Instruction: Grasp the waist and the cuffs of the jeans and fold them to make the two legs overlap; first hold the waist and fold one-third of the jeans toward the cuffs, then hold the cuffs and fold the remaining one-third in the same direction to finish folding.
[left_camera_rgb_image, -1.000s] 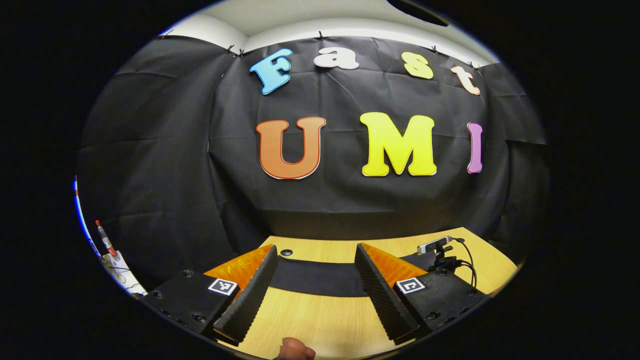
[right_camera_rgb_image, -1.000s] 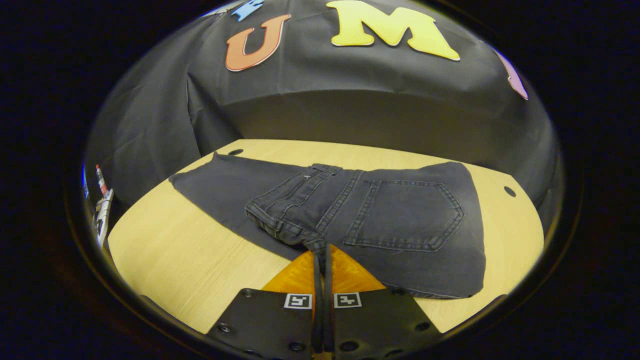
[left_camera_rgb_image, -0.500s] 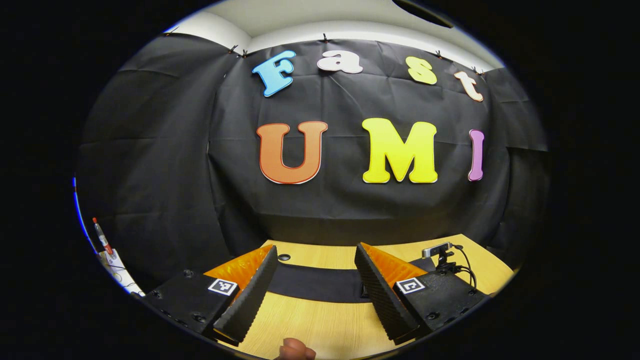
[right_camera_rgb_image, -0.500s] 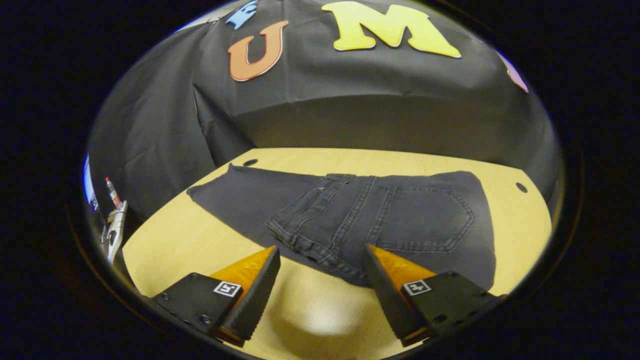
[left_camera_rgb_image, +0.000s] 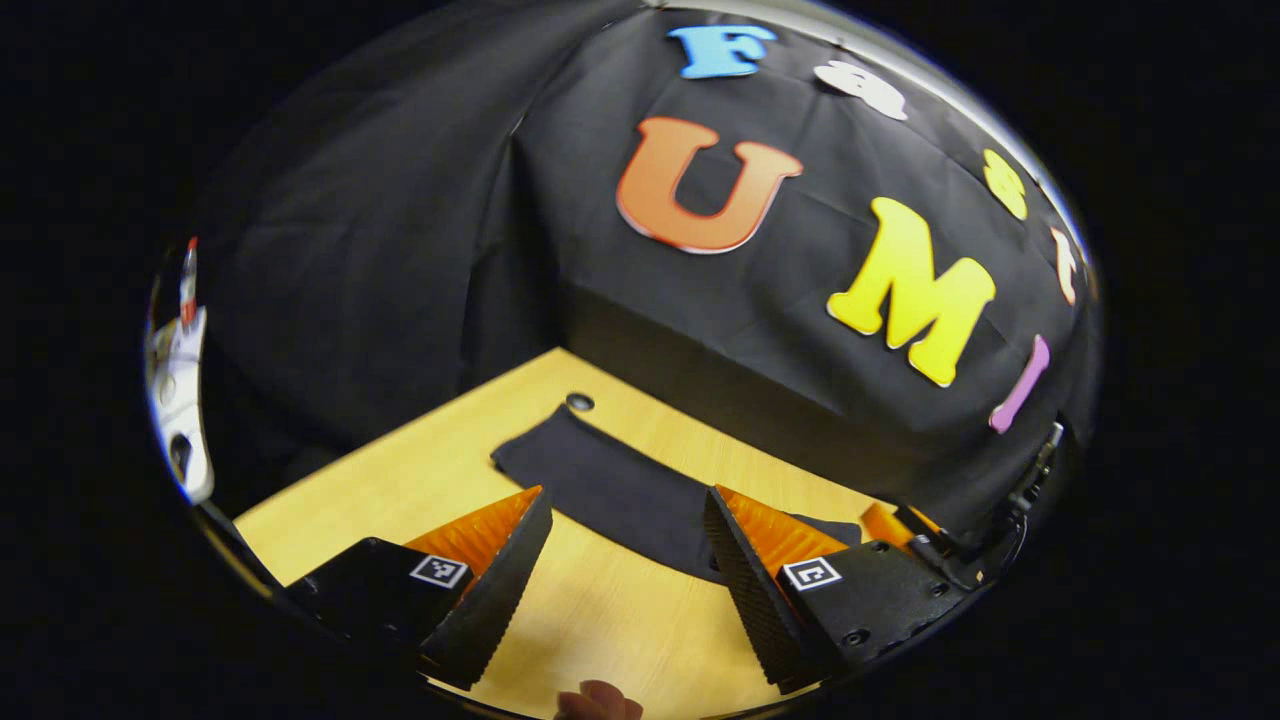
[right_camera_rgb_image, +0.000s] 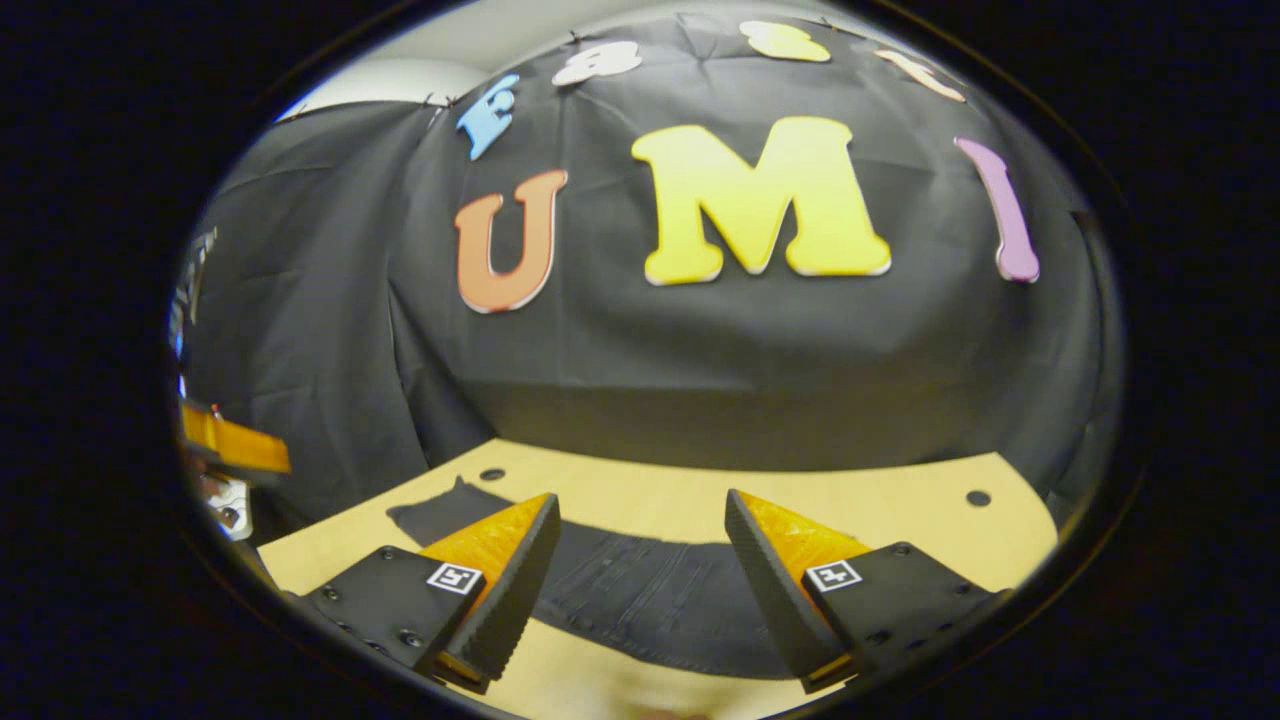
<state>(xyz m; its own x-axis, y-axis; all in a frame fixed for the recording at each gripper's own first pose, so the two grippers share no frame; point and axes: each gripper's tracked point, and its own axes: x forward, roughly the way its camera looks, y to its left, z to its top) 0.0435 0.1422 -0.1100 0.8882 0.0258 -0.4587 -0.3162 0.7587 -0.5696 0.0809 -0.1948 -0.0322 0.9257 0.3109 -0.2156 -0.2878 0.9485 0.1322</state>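
Two open grippers, nothing held in either. On the left, your left gripper (left_camera_rgb_image: 625, 570) had its fingers spread wide over bare table (left_camera_rgb_image: 400, 480), w/ the cuff end of the jeans (left_camera_rgb_image: 620, 490) lying flat just past the fingertips, near the small hole in the tabletop (left_camera_rgb_image: 579, 402). A fingertip (left_camera_rgb_image: 598, 700) poked in at the bottom edge of that view.

Over on the right, your right gripper (right_camera_rgb_image: 640, 590) was wide open too, hovering above the near edge of the jeans (right_camera_rgb_image: 640, 595), not touching afaict.

Handling-wise, my guess: denim's soft and floppy but on the heavier side, so it'd drape and drag rather than slide. Seams and hems are thick, prob the best bite. For the last third I'd pinch the cuff hem corners, both layers, or the legs could split apart.

Looks: dark grey/black denim, flat on the light wood table, stitched seam lines visible in the right gripper view, plain leg fabric in the left gripper view.
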